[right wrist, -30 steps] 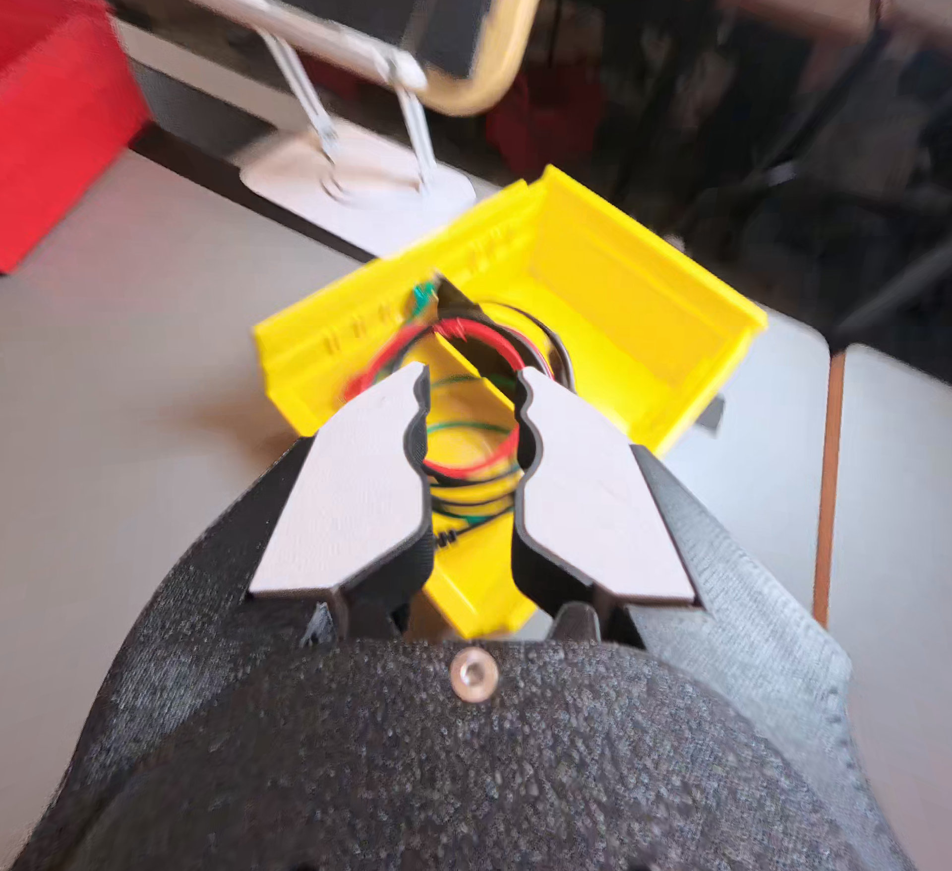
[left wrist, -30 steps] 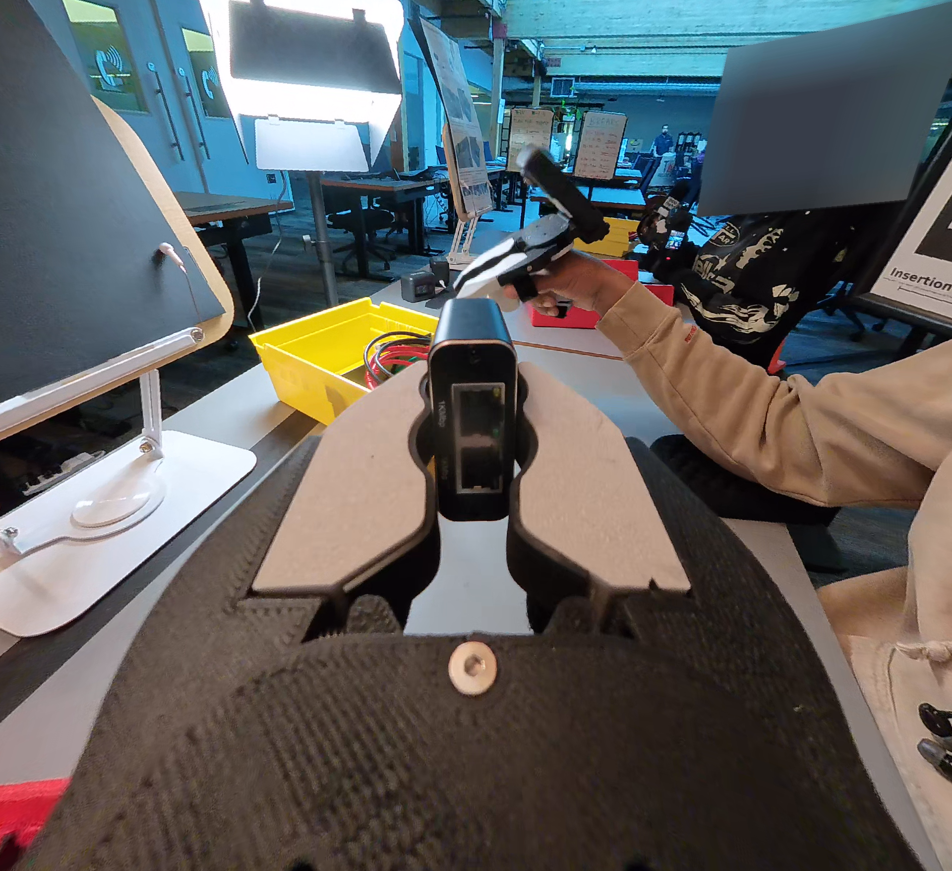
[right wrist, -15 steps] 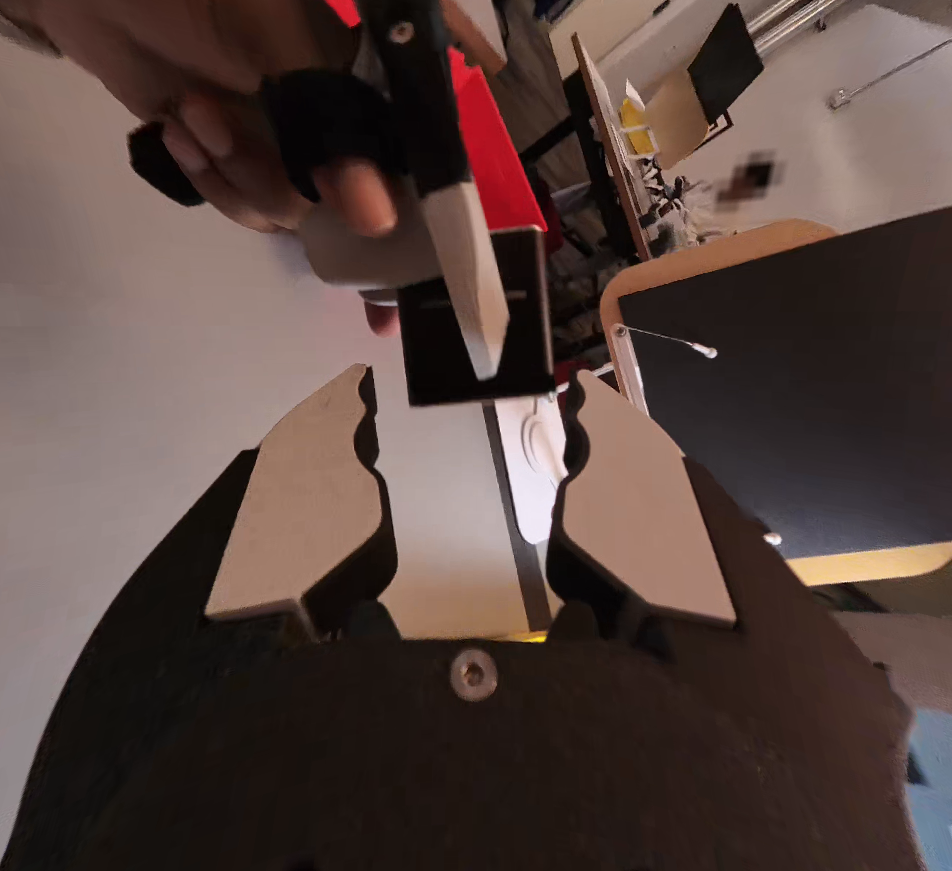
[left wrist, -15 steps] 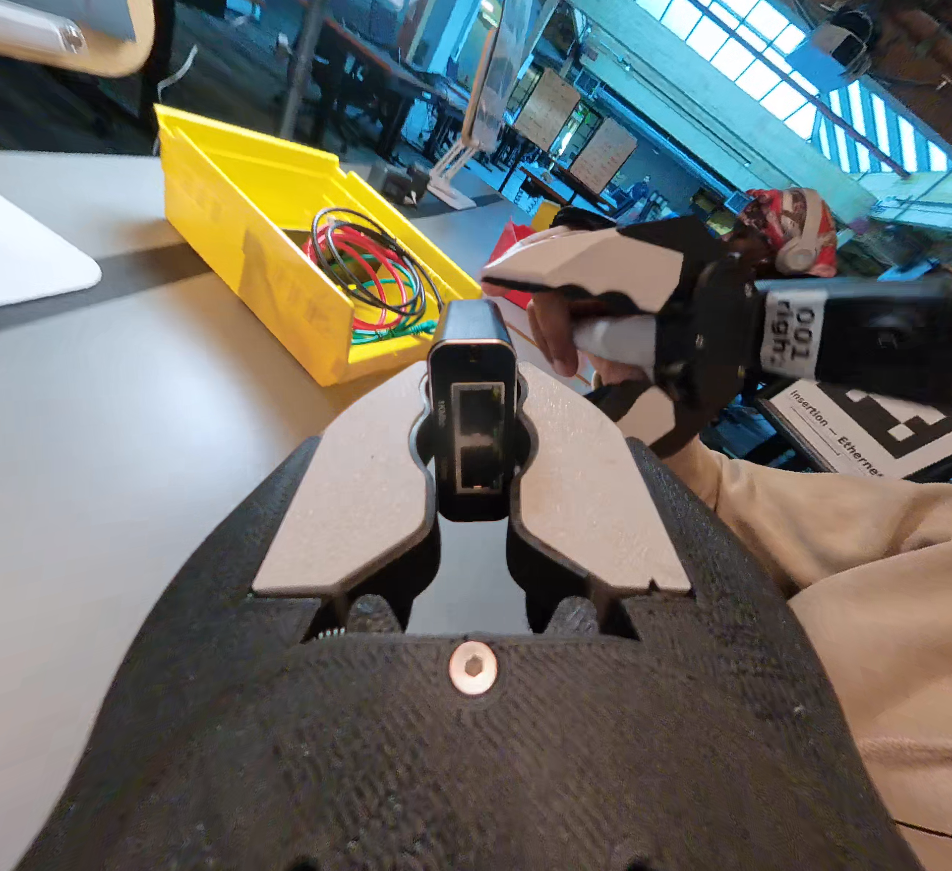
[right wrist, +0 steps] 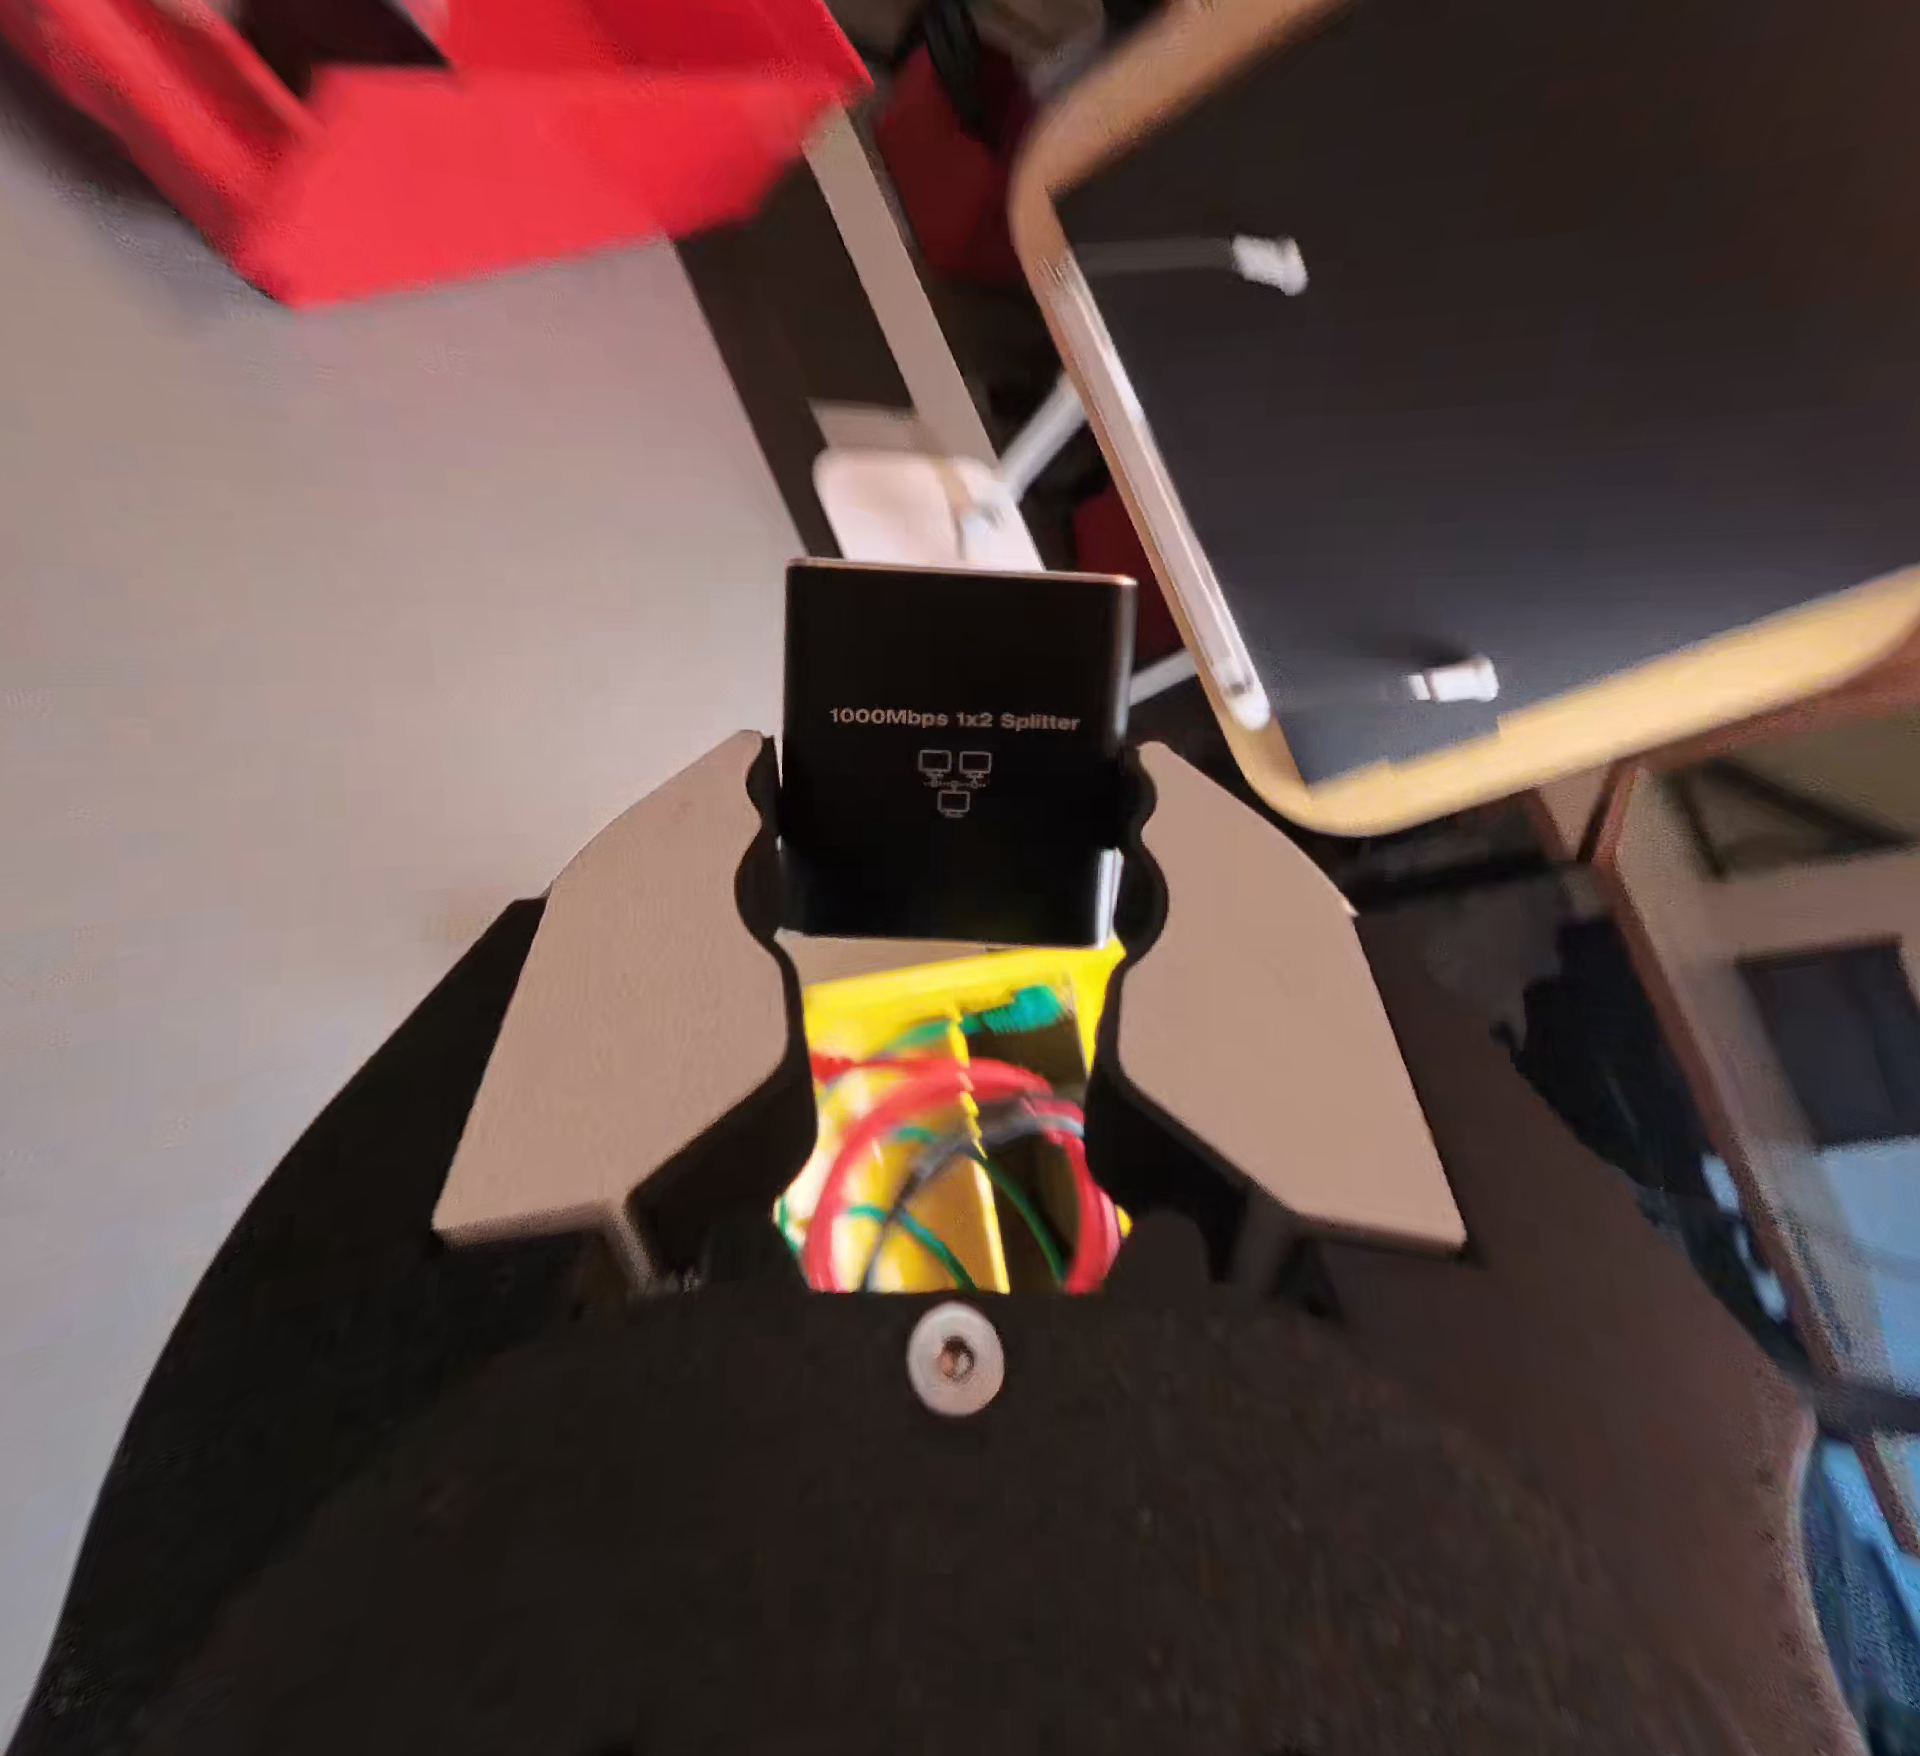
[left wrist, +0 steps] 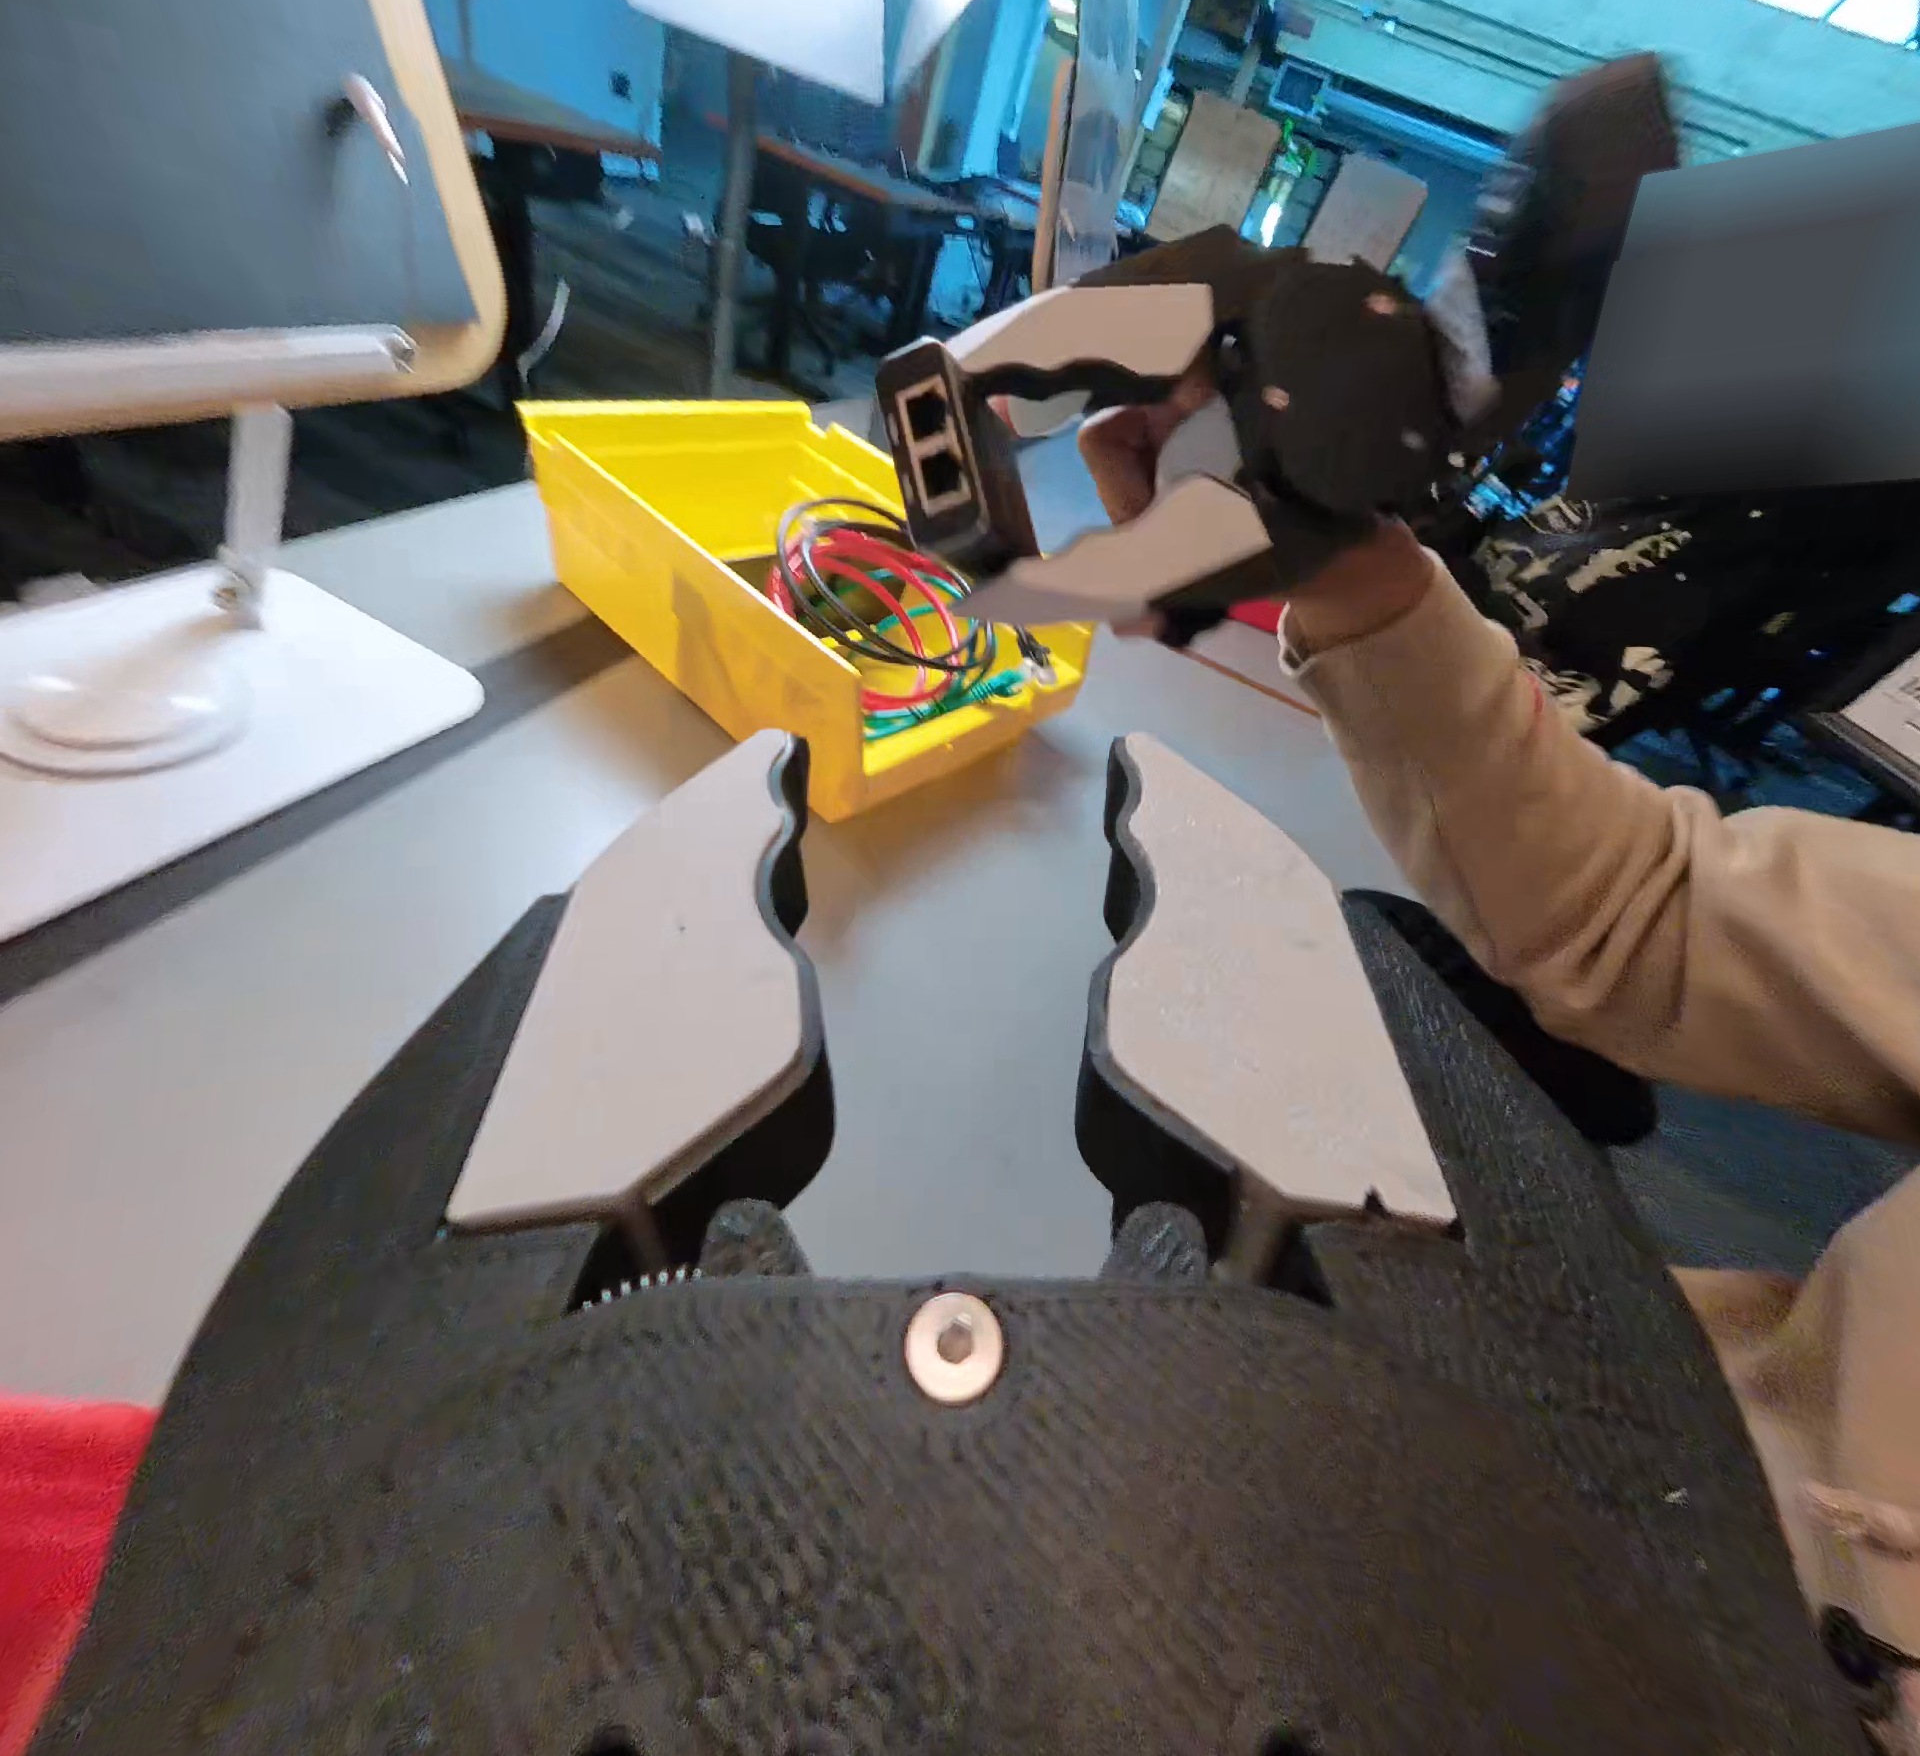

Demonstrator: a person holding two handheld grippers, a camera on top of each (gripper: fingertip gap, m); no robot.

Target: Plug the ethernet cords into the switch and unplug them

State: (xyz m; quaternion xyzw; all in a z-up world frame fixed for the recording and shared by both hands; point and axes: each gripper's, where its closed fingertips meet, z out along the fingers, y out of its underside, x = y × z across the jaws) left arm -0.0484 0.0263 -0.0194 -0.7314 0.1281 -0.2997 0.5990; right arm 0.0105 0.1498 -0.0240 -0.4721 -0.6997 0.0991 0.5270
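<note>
Right gripper (right wrist: 951, 776) clamped on black switch (right wrist: 954, 750) — held in air above yellow bin (left wrist: 717, 563), two ports facing left wrist camera. Left gripper (left wrist: 951, 771) spread wide, nothing between its fingers, over grey table (left wrist: 312, 927). Red, green, black ethernet cords (left wrist: 883, 626) coiled in bin — apparently none plugged in.

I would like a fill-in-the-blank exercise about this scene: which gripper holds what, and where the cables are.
1. The small black box-shaped switch is clamped in the ____ gripper.
2. The left gripper is ____ and holds nothing.
3. The coiled red, green and black ethernet cords lie in the ____ plastic bin.
4. The number of ports showing on the switch's face is ____.

Missing words: right; open; yellow; two
</note>
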